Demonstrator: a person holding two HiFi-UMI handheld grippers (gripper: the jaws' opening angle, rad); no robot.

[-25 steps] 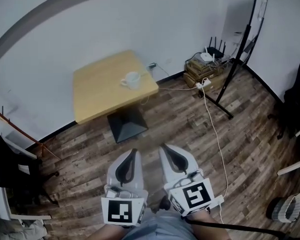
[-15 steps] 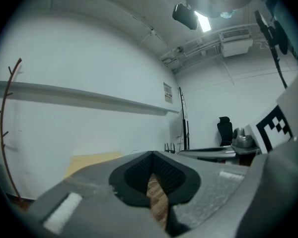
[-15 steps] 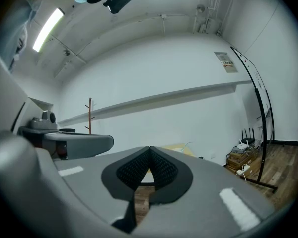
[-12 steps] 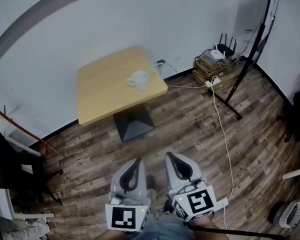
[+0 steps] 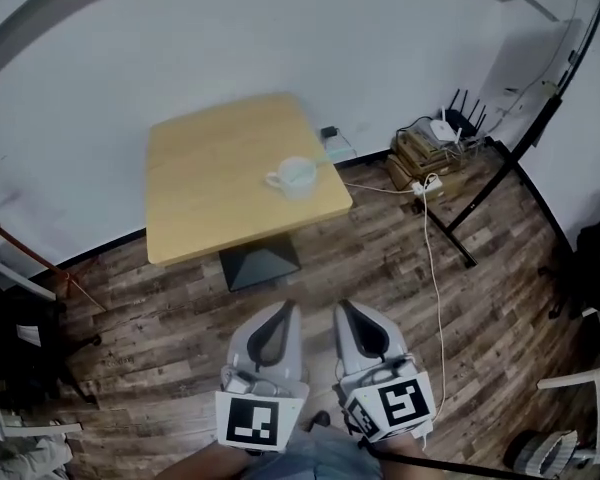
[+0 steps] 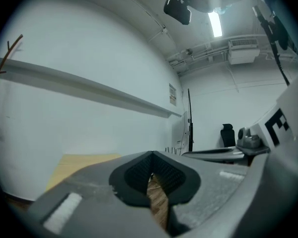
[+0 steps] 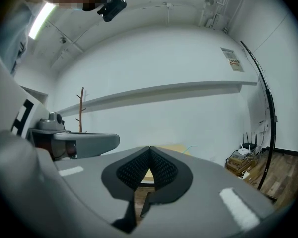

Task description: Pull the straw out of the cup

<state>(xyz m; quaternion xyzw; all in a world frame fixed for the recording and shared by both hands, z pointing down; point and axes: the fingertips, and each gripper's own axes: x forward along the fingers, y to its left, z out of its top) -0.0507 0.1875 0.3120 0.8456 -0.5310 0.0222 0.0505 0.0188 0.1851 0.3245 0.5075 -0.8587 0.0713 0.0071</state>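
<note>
The cup [image 5: 296, 175] stands near the 3 o'clock edge of the wooden surface [image 5: 205, 183], with its straw [image 5: 320, 164] leaning toward 3 o'clock. At 6 o'clock, well apart from the cup, the left hand-held gripper [image 5: 280, 313] and right hand-held gripper [image 5: 345, 310] have their jaws together and empty.

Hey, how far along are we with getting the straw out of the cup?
Nothing done yet: the white cup sits untouched on the square wooden table. In hand: nothing; the left tongs and right tongs are shut and empty, short of the table. Left: reach, grip the thin straw, pull.
</note>
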